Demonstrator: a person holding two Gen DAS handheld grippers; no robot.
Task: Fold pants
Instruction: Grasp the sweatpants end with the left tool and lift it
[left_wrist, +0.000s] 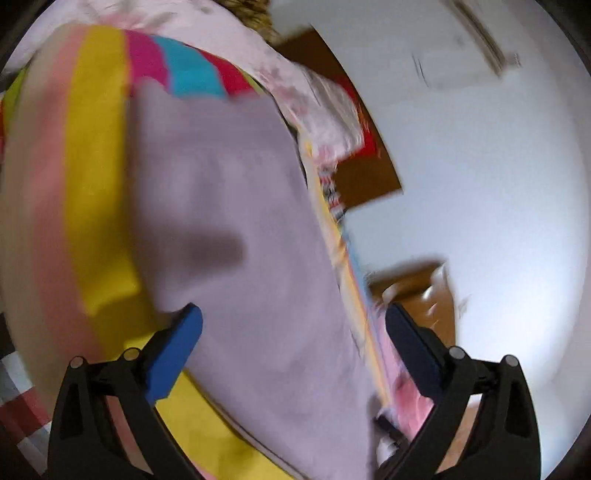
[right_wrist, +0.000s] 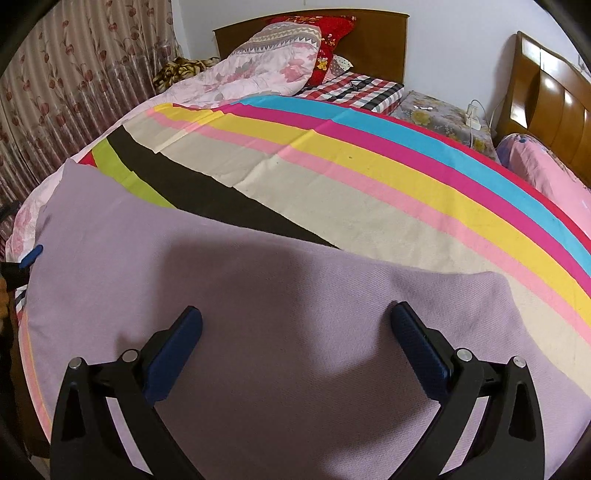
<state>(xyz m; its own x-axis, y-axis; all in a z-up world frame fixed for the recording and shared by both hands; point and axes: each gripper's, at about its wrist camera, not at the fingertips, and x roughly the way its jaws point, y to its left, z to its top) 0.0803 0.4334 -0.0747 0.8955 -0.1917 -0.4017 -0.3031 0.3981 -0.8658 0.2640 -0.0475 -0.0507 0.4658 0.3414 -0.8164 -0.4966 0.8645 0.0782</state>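
The lilac pants (right_wrist: 258, 295) lie spread flat across the near part of the striped bed cover (right_wrist: 369, 177). My right gripper (right_wrist: 295, 325) hovers over the middle of them, open, nothing between its blue fingers. In the left wrist view the picture is tilted and motion-blurred. There the pants (left_wrist: 240, 240) fill the centre and my left gripper (left_wrist: 293, 321) stands open above them, holding nothing. One blue finger of the left gripper (right_wrist: 31, 256) shows at the pants' left edge in the right wrist view.
A pink floral quilt (right_wrist: 258, 70) and red pillow (right_wrist: 328, 40) are piled at the wooden headboard (right_wrist: 380, 40). A checked sheet (right_wrist: 354, 92) lies beyond the cover. Curtains (right_wrist: 74, 85) hang on the left. A second bed with pink bedding (right_wrist: 546, 173) stands on the right.
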